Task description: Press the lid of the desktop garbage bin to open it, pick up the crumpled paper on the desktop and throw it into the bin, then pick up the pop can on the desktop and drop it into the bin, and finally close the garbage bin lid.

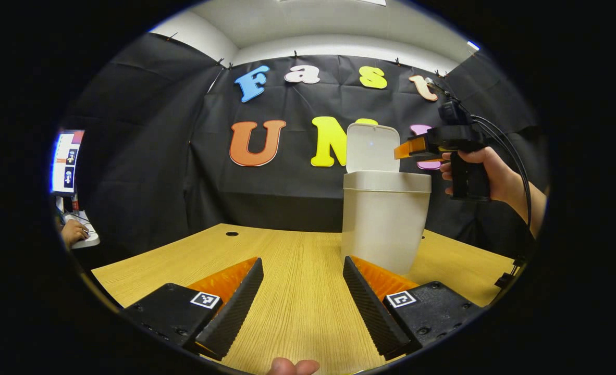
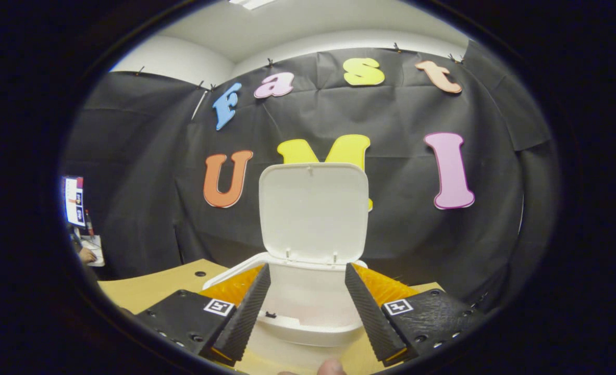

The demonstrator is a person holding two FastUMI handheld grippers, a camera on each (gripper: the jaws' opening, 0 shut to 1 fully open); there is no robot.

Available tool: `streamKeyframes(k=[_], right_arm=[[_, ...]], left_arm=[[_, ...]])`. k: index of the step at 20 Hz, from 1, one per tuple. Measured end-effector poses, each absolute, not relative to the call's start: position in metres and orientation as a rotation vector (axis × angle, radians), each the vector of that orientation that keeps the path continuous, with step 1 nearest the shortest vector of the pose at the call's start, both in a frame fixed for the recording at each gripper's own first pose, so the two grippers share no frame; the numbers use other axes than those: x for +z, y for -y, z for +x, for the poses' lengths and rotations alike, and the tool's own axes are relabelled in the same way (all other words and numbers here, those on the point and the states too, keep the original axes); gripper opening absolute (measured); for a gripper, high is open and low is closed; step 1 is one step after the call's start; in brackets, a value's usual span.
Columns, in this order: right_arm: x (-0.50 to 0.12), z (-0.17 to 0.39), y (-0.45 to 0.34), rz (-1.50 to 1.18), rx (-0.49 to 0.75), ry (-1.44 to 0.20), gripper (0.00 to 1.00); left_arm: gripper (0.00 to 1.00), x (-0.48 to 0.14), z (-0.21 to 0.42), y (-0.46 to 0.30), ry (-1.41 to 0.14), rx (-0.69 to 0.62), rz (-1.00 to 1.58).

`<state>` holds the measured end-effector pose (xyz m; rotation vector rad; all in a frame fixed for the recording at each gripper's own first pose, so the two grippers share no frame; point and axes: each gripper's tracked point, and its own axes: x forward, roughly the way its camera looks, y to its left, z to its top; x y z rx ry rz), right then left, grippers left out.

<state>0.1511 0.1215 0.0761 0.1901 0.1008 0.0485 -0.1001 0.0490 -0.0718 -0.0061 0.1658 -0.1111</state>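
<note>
The white garbage bin (image 1: 384, 219) stands on the wooden desk (image 1: 297, 271) with its lid (image 1: 373, 148) raised upright. My left gripper (image 1: 303, 297) hovers low over the desk in front of the bin, open, nothing between its fingers. In the left gripper view a hand holds my right gripper (image 1: 409, 148) level with the lid, just above the bin's right rim. In the right gripper view the right gripper (image 2: 307, 307) stands open over the bin's mouth (image 2: 308, 307), facing the raised lid (image 2: 313, 213), holding nothing.
At the far left a lit monitor (image 1: 67, 161) stands, and a person's hand (image 1: 73, 232) rests at a keyboard. A cable hole (image 1: 232, 234) sits in the desk's back left. The desk's right edge (image 1: 495, 260) lies close beyond the bin.
</note>
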Motion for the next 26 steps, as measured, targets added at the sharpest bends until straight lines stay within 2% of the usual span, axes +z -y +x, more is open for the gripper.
streamKeyframes(k=[4,12,17,20,26], right_arm=[[0.084,0.126,-0.113,0.17,0.034,-0.086,0.93],[0.091,0.071,-0.084,0.114,-0.011,-0.072,0.93],[0.092,0.066,-0.071,0.06,-0.041,-0.073,0.95],[0.091,0.066,-0.082,0.054,-0.003,-0.078,0.95],[0.101,0.102,-0.062,0.062,-0.029,-0.089,0.97]], left_arm=[[0.99,-0.062,-0.111,-0.047,-0.158,-0.104,-0.023],[0.99,0.007,-0.128,-0.061,-0.063,-0.073,-0.099],[0.99,0.054,-0.109,-0.073,-0.018,-0.056,-0.12],[0.97,0.085,-0.1,-0.086,0.03,-0.035,-0.105],[0.97,0.136,-0.073,-0.09,0.093,-0.047,-0.128]])
